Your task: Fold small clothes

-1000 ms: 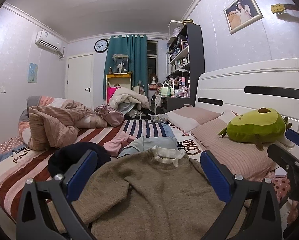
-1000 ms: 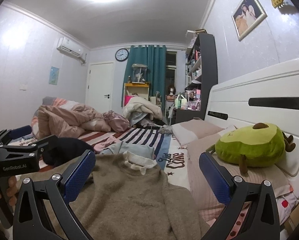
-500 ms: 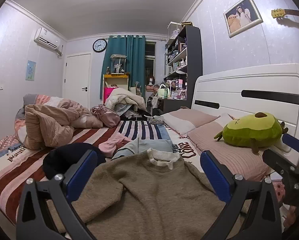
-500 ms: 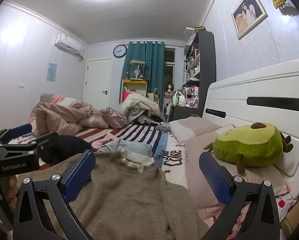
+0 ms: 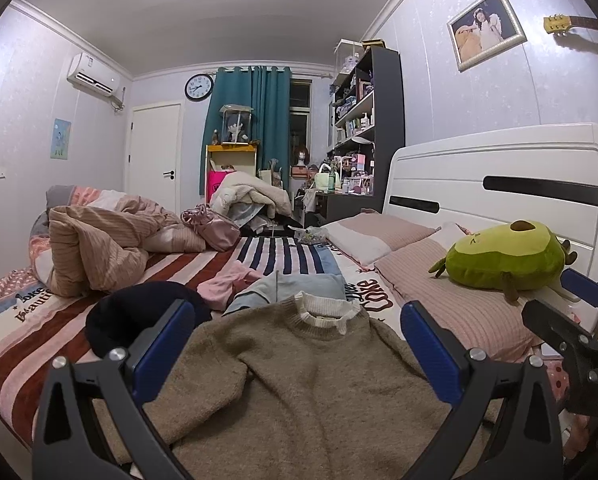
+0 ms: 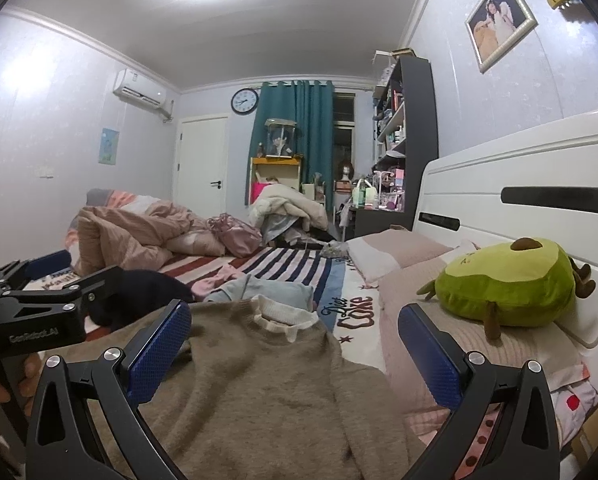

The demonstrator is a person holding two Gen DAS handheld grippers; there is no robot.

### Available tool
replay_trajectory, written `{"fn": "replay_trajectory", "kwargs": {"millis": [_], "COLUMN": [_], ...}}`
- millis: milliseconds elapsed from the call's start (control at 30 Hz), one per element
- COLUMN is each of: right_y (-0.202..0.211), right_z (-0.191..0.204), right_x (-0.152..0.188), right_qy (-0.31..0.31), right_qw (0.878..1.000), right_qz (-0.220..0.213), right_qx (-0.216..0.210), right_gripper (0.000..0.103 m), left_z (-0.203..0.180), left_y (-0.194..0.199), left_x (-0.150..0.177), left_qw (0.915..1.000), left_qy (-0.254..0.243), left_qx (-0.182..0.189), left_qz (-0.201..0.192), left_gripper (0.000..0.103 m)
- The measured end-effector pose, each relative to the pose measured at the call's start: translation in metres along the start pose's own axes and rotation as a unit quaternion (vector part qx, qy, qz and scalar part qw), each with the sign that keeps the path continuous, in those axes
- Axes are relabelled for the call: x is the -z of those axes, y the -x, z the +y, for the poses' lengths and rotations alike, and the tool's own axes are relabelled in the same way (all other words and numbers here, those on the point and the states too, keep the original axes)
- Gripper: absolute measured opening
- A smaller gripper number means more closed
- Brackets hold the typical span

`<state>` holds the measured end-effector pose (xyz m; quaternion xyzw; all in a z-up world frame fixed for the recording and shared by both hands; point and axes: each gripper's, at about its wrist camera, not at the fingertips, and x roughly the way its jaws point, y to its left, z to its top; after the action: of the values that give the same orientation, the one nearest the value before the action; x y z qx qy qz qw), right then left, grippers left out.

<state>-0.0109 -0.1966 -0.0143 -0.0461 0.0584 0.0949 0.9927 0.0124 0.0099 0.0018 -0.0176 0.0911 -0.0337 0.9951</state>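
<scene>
Hovering above the near edge of the bed, I hold my left hand-held gripper with its jaws spread wide and nothing between them; my right hand-held gripper is equally wide and empty. The tan sweater lies flat along that near edge, collar toward the far side, touching a pale blue garment. A black garment sits just beside its left sleeve. An avocado plush rests against the headboard.

sweater: fuzzy matt brown knit, cream ribbed collar | left gripper: matt blk plastic, blue textured pads, shiny metal screws | headboard: glossy white | avocado plush: soft green pile | bedsheet: smooth printed cloth
</scene>
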Motion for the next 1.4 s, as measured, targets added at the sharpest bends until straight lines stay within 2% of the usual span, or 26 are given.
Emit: {"fn": "replay_trajectory", "kwargs": {"millis": [133, 400, 533, 667, 700, 733, 767, 833, 867, 967, 1067, 1133, 1267, 1333, 1367, 1400], "right_y": [0.000, -0.011, -0.019, -0.038, -0.044, -0.052, -0.058, -0.073, -0.080, -0.092, -0.096, -0.097, -0.100, -0.102, -0.102, -0.103], "right_z": [0.002, 0.013, 0.023, 0.030, 0.032, 0.033, 0.033, 0.034, 0.034, 0.036, 0.038, 0.039, 0.040, 0.040, 0.041, 0.041], "right_x": [0.001, 0.008, 0.015, 0.023, 0.027, 0.032, 0.037, 0.048, 0.052, 0.067, 0.077, 0.080, 0.083, 0.084, 0.084, 0.084], "right_qy": [0.001, -0.008, -0.009, -0.009, -0.009, -0.011, -0.012, -0.014, -0.014, -0.020, -0.025, -0.030, -0.041, -0.050, -0.054, -0.059], "right_qw": [1.000, 0.999, 0.997, 0.995, 0.994, 0.994, 0.993, 0.990, 0.989, 0.984, 0.982, 0.980, 0.978, 0.977, 0.977, 0.976], "right_qz": [-0.001, 0.018, 0.033, 0.063, 0.071, 0.083, 0.095, 0.122, 0.133, 0.161, 0.178, 0.185, 0.192, 0.194, 0.194, 0.195], "right_qx": [0.001, -0.033, -0.064, -0.077, -0.078, -0.076, -0.073, -0.068, -0.066, -0.068, -0.063, -0.064, -0.066, -0.073, -0.073, -0.075], "right_gripper": [0.103, 0.103, 0.103, 0.102, 0.102, 0.097, 0.086, 0.077, 0.077, 0.077, 0.077, 0.077, 0.077, 0.077, 0.077, 0.077], "left_z": [0.005, 0.028, 0.053, 0.099, 0.118, 0.133, 0.148, 0.183, 0.203, 0.252, 0.292, 0.309, 0.316, 0.315, 0.312, 0.308], "left_y": [-0.001, -0.005, -0.005, -0.007, -0.007, -0.007, -0.007, -0.008, -0.010, -0.015, -0.022, -0.026, -0.032, -0.041, -0.044, -0.046], "left_x": [0.001, 0.006, 0.013, 0.025, 0.032, 0.038, 0.045, 0.061, 0.072, 0.101, 0.133, 0.154, 0.184, 0.195, 0.200, 0.200], "left_qw": [0.9999, 0.9999, 0.9992, 0.9960, 0.9942, 0.9923, 0.9902, 0.9834, 0.9790, 0.9669, 0.9546, 0.9498, 0.9406, 0.9374, 0.9349, 0.9356], "left_qy": [0.007, 0.012, 0.030, 0.066, 0.079, 0.087, 0.092, 0.102, 0.109, 0.143, 0.175, 0.185, 0.194, 0.209, 0.209, 0.200], "left_qx": [0.010, -0.005, -0.020, -0.051, -0.063, -0.077, -0.094, -0.135, -0.154, -0.177, -0.183, -0.179, -0.166, -0.140, -0.139, -0.147], "left_qz": [0.003, 0.010, 0.017, 0.030, 0.037, 0.042, 0.047, 0.065, 0.077, 0.115, 0.156, 0.178, 0.223, 0.241, 0.251, 0.252], "left_gripper": [0.102, 0.102, 0.102, 0.102, 0.102, 0.102, 0.102, 0.102, 0.102, 0.098, 0.089, 0.088, 0.088, 0.080, 0.072, 0.070]}}
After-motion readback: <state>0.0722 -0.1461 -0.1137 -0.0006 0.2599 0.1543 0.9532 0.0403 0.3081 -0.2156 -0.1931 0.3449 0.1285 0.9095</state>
